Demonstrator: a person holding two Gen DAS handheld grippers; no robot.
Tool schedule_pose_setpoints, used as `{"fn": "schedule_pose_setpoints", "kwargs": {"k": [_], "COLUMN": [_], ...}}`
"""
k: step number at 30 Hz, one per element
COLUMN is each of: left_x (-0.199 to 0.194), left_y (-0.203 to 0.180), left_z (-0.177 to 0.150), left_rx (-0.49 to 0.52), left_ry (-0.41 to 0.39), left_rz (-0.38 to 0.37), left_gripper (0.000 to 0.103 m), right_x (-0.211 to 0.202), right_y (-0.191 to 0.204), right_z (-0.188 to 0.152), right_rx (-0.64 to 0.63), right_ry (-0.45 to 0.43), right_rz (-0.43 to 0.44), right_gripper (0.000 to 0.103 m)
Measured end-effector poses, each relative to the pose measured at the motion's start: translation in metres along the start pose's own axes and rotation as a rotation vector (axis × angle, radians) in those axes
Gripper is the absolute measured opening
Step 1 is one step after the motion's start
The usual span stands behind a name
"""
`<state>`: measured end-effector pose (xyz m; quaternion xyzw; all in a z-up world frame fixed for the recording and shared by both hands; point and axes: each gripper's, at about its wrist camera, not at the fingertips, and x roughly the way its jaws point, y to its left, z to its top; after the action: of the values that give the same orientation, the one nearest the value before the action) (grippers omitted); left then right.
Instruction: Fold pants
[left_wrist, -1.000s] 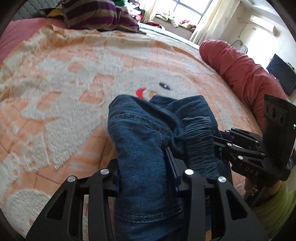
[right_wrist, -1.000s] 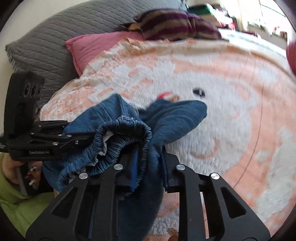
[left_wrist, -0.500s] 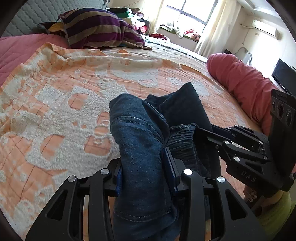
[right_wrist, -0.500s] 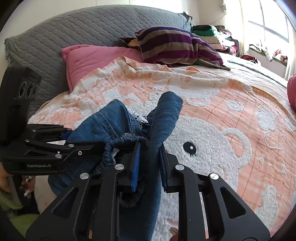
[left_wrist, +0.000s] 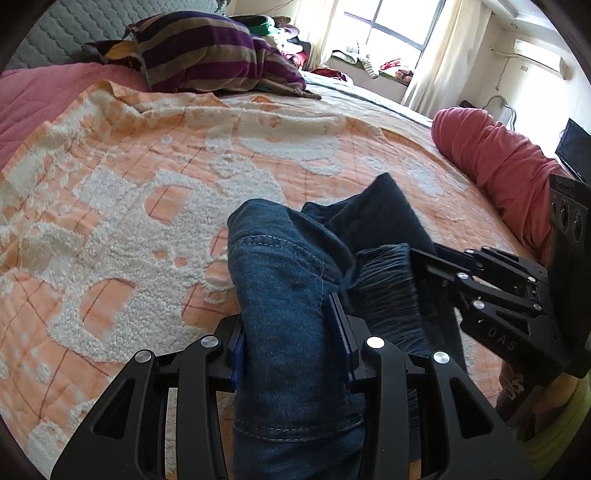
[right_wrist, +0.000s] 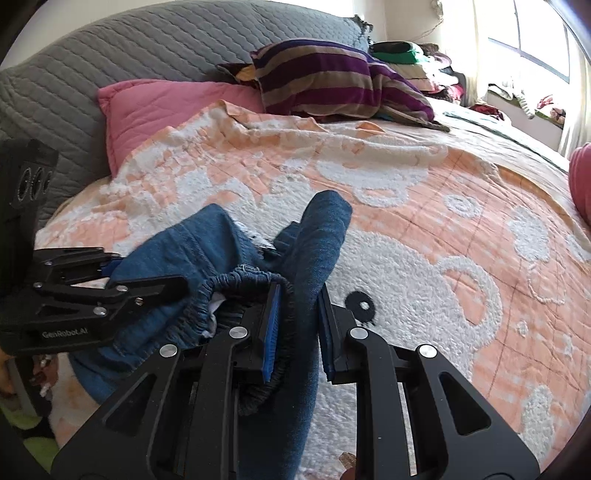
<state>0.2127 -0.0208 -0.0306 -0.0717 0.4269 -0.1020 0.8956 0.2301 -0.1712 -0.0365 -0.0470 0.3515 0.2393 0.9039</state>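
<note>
my left gripper (left_wrist: 291, 347) has its jaws closed tight on a thick fold of the pants (left_wrist: 280, 295), the denim bulging up between them and hanging down below. my right gripper (right_wrist: 295, 325) has its jaws clamped on the gathered elastic waistband and a strip of the same pants (right_wrist: 221, 254). the two grippers sit just beside each other, each showing in the other's camera, so the one pair of pants is bunched and lifted between them above the bed, over the orange and white blanket (left_wrist: 147, 206).

around me: one striped purple and tan pillow (right_wrist: 332, 81) at the head of the bed, one pink pillow (right_wrist: 155, 110) beside it against the grey quilted headboard (right_wrist: 147, 48), and one rolled red bolster (left_wrist: 495, 155) along the far right edge. a stack of folded clothes (right_wrist: 399, 51) lies behind the striped pillow. a black bear eye (right_wrist: 361, 306) in the blanket pattern shows just right of my right jaws. the bunched denim blocks my view of the blanket directly ahead.
</note>
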Motion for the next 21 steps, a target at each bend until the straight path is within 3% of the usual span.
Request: {"fn": "schedule_pose_setpoints", "kwargs": {"k": [3, 11, 18, 20, 21], "left_x": [0.003, 0.008, 0.01, 0.006, 0.004], "left_y": [0.006, 0.019, 0.025, 0.026, 0.027], "left_z": [-0.003, -0.012, -0.017, -0.017, -0.016], "left_rx": [-0.019, -0.054, -0.081, -0.083, -0.085], "left_ry": [0.01, 0.02, 0.027, 0.023, 0.021], "left_rz": [0.003, 0.019, 0.006, 0.015, 0.011], "left_gripper": [0.035, 0.05, 0.052, 0.067, 0.068], "right_x": [0.005, 0.015, 0.017, 0.011, 0.006], "right_y": [-0.007, -0.026, -0.029, -0.03, -0.031], "right_z": [-0.005, -0.018, -0.022, -0.022, -0.023], "right_rx": [0.022, 0.091, 0.114, 0.124, 0.135], "right_ry": [0.021, 0.075, 0.096, 0.087, 0.077], "right_rz": [-0.019, -0.066, -0.071, -0.071, -0.07], "right_gripper": [0.013, 0.029, 0.041, 0.047, 0.05]}}
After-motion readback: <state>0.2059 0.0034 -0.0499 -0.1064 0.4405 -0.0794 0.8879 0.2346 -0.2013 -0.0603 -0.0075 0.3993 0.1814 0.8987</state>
